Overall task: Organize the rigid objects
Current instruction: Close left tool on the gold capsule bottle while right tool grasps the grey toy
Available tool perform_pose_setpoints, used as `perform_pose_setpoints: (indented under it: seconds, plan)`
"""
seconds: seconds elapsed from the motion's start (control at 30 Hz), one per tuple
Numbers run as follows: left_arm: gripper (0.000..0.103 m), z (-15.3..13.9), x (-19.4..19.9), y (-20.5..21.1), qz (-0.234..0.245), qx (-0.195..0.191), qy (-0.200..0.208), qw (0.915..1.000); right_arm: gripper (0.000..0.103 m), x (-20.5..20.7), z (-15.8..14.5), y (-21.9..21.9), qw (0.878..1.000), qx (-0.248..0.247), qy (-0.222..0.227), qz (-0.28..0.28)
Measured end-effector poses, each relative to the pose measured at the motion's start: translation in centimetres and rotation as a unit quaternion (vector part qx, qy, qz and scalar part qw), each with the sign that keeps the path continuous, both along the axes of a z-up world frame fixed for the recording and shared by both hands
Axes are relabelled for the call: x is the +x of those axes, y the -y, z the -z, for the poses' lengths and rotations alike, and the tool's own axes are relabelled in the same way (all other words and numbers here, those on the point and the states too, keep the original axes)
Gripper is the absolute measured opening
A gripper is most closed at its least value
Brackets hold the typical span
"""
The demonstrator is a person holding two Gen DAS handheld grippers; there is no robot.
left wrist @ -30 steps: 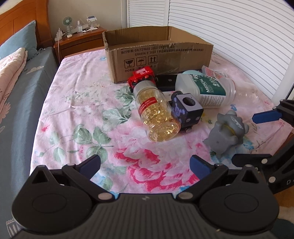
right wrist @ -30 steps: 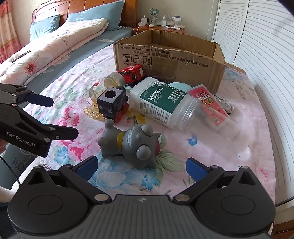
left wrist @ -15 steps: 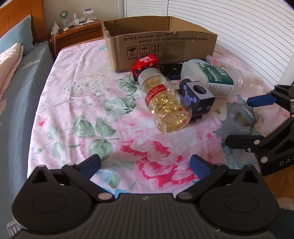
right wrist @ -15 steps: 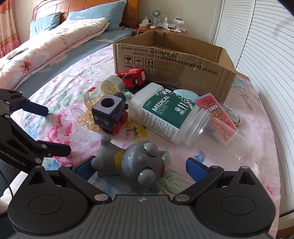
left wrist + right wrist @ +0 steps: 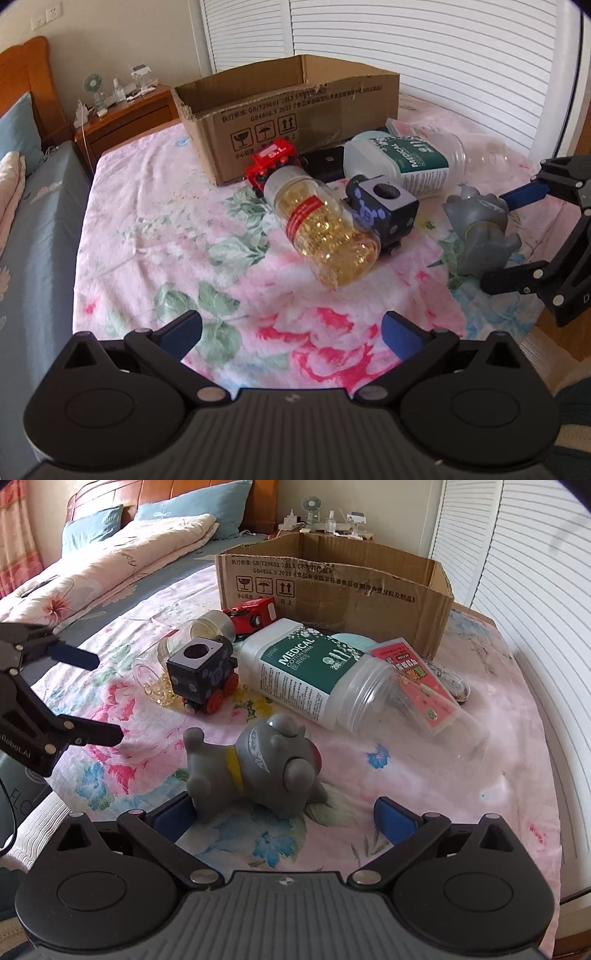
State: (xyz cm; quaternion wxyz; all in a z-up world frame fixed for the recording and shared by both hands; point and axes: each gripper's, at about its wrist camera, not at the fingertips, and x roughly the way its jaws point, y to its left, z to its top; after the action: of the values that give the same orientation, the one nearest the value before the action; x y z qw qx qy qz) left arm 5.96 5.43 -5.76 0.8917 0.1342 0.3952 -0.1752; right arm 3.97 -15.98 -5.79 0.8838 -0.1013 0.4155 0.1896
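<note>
The right gripper (image 5: 283, 814), jaws spread wide, straddles the grey rubber animal toy (image 5: 258, 771) lying on the pink floral bedsheet (image 5: 424, 797). The left gripper (image 5: 291, 334) hangs released, facing the clear bottle of golden capsules (image 5: 325, 229) before the brown cardboard box (image 5: 295, 110).

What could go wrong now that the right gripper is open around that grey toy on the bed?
The grey toy lies on its side on a soft floral sheet, so the right gripper could pinch its rounded body off-centre and let it slip. Pushing forward might also knock the medical cotton jar lying just behind it. Nearby, the pill bottle lies on its side and could roll if the sheet gets tugged.
</note>
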Motion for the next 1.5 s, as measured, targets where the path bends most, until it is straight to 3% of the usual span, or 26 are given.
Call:
perform_pose_setpoints:
  seconds: [0.13, 0.27, 0.5, 0.73, 1.07, 1.23, 1.5]
  plan:
    - [0.102, -0.9, 1.3, 0.3, 0.024, 0.003, 0.019, 0.9995, 0.103, -0.1, 0.0, 0.1, 1.000, 0.002, 0.005, -0.003]
    - [0.102, -0.5, 2.4, 1.6, 0.064, 0.041, 0.039, 0.9964, 0.103, -0.2, 0.1, 0.1, 1.000, 0.003, 0.009, -0.005]
    - [0.102, -0.3, 4.6, 1.8, 0.115, 0.057, 0.026, 0.9913, 0.103, -0.2, 0.0, 0.1, 1.000, 0.003, 0.007, -0.007]
    - [0.102, -0.2, 5.8, 2.4, 0.202, 0.077, 0.026, 0.9759, 0.103, 0.3, -0.2, -0.1, 1.000, -0.004, -0.006, -0.012]
    - [0.102, 0.2, 8.3, 2.5, 0.292, 0.056, 0.006, 0.9547, 0.103, 0.9, -0.2, -0.3, 1.000, -0.011, -0.021, -0.003]
    - [0.098, 0.4, 8.9, 2.2, 0.287, 0.027, -0.006, 0.9574, 0.103, 1.1, -0.1, -0.7, 1.000, -0.012, -0.021, 0.001]
    - [0.098, 0.4, 6.7, 0.6, 0.249, 0.021, -0.019, 0.9681, 0.103, 1.3, 0.0, -1.7, 1.000, -0.019, -0.010, -0.016]
